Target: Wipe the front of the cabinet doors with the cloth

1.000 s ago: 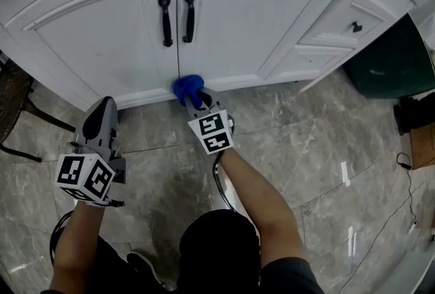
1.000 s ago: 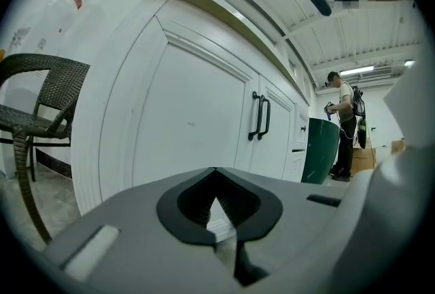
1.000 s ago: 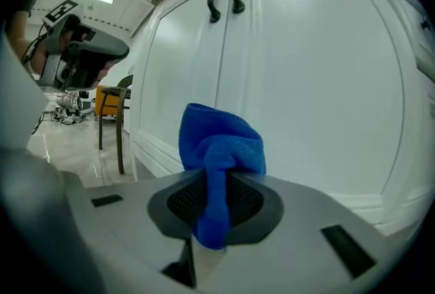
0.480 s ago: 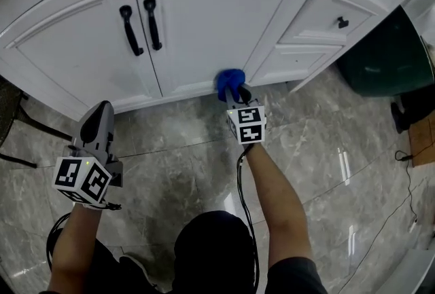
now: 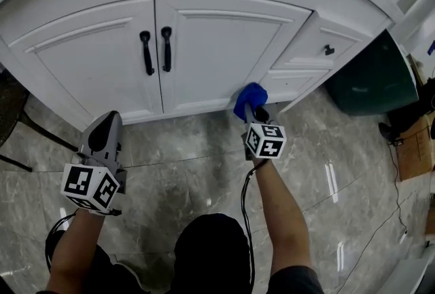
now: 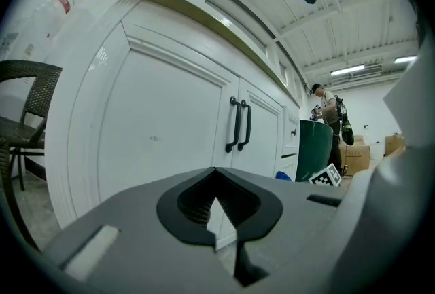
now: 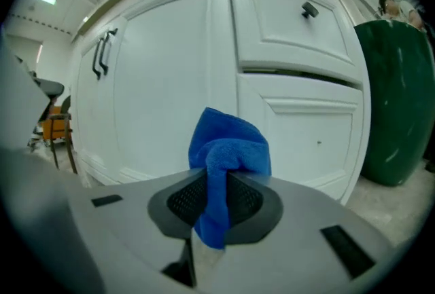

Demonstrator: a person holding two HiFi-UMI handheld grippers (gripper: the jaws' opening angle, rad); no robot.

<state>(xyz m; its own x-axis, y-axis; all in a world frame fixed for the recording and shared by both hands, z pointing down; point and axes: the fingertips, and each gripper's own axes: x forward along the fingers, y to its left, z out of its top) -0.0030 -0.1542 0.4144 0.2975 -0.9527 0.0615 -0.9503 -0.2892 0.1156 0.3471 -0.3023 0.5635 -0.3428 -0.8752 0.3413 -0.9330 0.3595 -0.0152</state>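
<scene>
The right gripper (image 7: 214,203) has its jaws clamped on a bunched blue cloth (image 7: 228,147); the cloth sits low down, at the bottom right corner of the right-hand door (image 5: 217,55) — just beside the drawers (image 5: 319,55); the left gripper (image 6: 216,211) hangs over the grey floor (image 5: 177,150) below the left door (image 5: 88,68), jaws together — nothing between them.
</scene>
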